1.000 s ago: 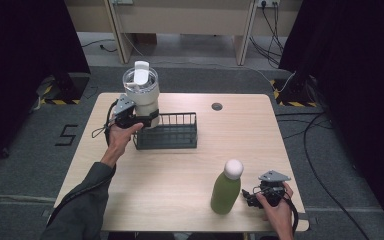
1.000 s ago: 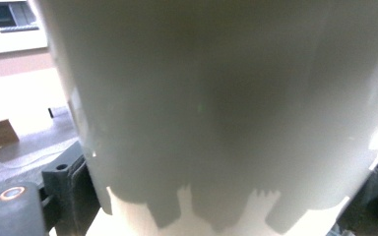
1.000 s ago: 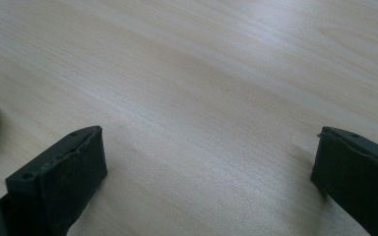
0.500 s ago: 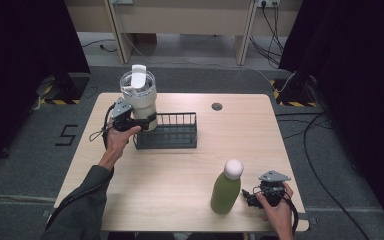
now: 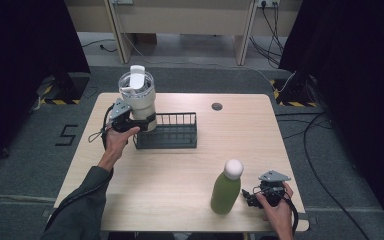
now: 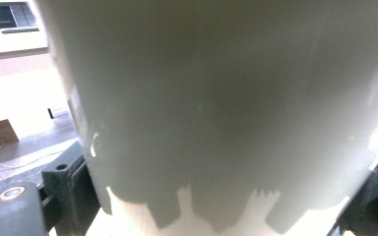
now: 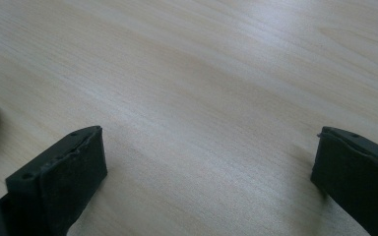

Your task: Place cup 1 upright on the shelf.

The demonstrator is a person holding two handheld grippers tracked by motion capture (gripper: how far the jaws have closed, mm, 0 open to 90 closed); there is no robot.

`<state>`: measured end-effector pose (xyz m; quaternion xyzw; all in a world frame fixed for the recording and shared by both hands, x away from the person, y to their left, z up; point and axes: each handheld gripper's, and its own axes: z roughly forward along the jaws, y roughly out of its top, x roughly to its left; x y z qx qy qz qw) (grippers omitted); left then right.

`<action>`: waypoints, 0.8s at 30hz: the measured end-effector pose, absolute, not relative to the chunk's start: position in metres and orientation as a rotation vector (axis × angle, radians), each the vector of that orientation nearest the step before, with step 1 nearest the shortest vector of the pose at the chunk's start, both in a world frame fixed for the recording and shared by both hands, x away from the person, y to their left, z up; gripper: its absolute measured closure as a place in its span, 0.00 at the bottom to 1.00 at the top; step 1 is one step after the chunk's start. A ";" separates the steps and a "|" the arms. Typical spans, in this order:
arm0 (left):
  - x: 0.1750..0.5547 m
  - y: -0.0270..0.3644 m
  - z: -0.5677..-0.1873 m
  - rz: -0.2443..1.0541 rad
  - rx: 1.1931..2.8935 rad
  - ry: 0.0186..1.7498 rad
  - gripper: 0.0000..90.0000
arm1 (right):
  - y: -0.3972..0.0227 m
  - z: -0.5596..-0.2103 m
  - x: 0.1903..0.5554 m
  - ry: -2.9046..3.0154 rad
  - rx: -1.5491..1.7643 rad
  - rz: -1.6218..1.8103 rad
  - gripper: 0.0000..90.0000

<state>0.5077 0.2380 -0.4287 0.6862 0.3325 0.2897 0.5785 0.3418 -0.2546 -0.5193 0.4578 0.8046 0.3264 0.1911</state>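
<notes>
A white tumbler [image 5: 138, 97] with a clear lid stands upright at the left end of a black wire basket [image 5: 170, 131]; whether it rests inside the basket I cannot tell. My left gripper [image 5: 141, 121] is shut on the tumbler's lower body, and the tumbler's white wall [image 6: 216, 98] sits between the two jaws in the left gripper view. A green bottle [image 5: 227, 187] with a white cap stands near the table's front right. Just right of it my right gripper [image 5: 248, 195] rests low over the wooden table [image 7: 216, 88], open, with nothing between its fingers [image 7: 59, 177].
A small round grommet [image 5: 217, 106] sits in the tabletop at the back. Desk legs and cables lie on the grey floor beyond the table [image 5: 180, 170]. Dark curtains flank both sides.
The left gripper and the tumbler have shifted slightly toward the back left. The right gripper and the green bottle have not moved.
</notes>
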 end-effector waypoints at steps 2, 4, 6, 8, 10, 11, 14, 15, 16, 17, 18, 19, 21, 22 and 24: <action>0.508 0.238 -0.429 0.675 1.605 0.780 0.12 | -0.255 -0.519 0.342 2.260 1.286 0.917 0.00; 0.507 0.238 -0.431 0.671 1.604 0.783 0.12 | -0.255 -0.519 0.342 2.260 1.285 0.917 0.00; 0.508 0.238 -0.432 0.671 1.605 0.784 0.12 | -0.255 -0.519 0.342 2.260 1.285 0.917 0.00; 0.508 0.237 -0.433 0.669 1.607 0.785 0.12 | -0.255 -0.519 0.342 2.260 1.286 0.917 0.00; 0.509 0.237 -0.434 0.666 1.605 0.789 0.12 | -0.255 -0.519 0.342 2.260 1.285 0.917 0.00; 0.509 0.237 -0.434 0.664 1.607 0.790 0.12 | -0.255 -0.519 0.342 2.260 1.286 0.916 0.00; 0.509 0.236 -0.436 0.663 1.607 0.789 0.12 | -0.255 -0.519 0.342 2.260 1.286 0.917 0.00; 0.509 0.235 -0.437 0.662 1.607 0.791 0.12 | -0.255 -0.519 0.342 2.260 1.286 0.916 0.00; 0.509 0.235 -0.439 0.661 1.607 0.792 0.12 | -0.255 -0.519 0.342 2.260 1.286 0.916 0.00; 0.509 0.235 -0.440 0.660 1.609 0.792 0.12 | -0.255 -0.519 0.342 2.260 1.286 0.916 0.00; 0.509 0.234 -0.441 0.657 1.609 0.795 0.12 | -0.255 -0.519 0.342 2.260 1.286 0.916 0.00; 0.510 0.235 -0.443 0.658 1.613 0.797 0.12 | -0.255 -0.519 0.342 2.260 1.286 0.917 0.00; 0.510 0.235 -0.446 0.659 1.618 0.804 0.12 | -0.255 -0.519 0.342 2.260 1.285 0.917 0.00; 0.510 0.235 -0.448 0.659 1.619 0.808 0.12 | -0.255 -0.519 0.342 2.261 1.285 0.917 0.00; 0.510 0.236 -0.451 0.664 1.628 0.811 0.12 | -0.255 -0.519 0.342 2.260 1.285 0.917 0.00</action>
